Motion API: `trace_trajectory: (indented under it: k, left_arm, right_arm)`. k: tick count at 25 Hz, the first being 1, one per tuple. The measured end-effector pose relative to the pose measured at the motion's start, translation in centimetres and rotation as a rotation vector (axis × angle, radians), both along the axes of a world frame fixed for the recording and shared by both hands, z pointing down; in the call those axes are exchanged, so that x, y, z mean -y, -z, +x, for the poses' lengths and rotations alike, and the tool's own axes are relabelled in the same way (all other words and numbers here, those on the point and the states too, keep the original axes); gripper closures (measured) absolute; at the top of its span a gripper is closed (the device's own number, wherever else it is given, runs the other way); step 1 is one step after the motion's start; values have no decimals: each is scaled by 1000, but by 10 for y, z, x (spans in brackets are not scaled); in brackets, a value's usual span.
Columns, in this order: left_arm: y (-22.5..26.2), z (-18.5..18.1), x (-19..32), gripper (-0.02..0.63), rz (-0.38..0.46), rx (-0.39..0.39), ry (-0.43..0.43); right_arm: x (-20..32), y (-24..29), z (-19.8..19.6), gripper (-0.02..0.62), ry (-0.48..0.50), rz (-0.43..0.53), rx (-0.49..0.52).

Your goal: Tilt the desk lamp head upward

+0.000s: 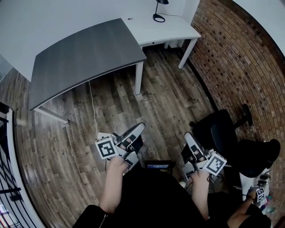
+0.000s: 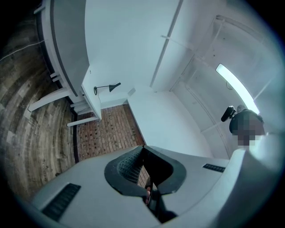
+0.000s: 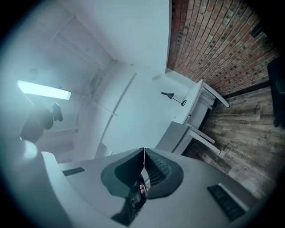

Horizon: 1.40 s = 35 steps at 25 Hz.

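The floor at twelve o'clock is grainy, weathered-looking wood planks. The wall at two o'clock is rough red brick. The grey desktop at eleven o'clock looks smooth and matt. The pads of my left gripper are dark, ribbed and matt.

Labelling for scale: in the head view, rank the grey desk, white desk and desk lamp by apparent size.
1. grey desk, largest
2. white desk
3. desk lamp, smallest, though it stands farthest away

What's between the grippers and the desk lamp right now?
Mostly bare wood floor. The desk lamp sits far back on the white desk, so reaching it means leaning over the front edge. A corner of the grey desk lies close to the line from the left gripper; from the right gripper it looks clear.
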<state>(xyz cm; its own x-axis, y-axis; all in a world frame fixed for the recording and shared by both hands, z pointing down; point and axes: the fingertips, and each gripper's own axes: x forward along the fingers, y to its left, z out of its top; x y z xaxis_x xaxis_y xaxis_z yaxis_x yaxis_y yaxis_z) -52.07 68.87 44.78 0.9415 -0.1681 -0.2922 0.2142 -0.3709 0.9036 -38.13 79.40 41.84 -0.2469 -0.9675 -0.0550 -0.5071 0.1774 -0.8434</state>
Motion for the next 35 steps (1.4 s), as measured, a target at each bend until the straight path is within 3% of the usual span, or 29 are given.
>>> trace_trajectory:
  k: [10,20,28,35]
  left_arm:
    - [-7,-25,28,595,-34,-38,27]
    - [-24,-14,45,595,-58,11,29]
    - [-18,35,88,595,-17,71,65]
    - [11,117,116,595,65,89,66]
  right_arm:
    - [15,4,-12,581,-24,-22,-39]
    - [35,-13,5,581,-26,-36,-4]
    - [94,-23,70,581,16,5,44]
    - [134,-9,149,580,44,46,43]
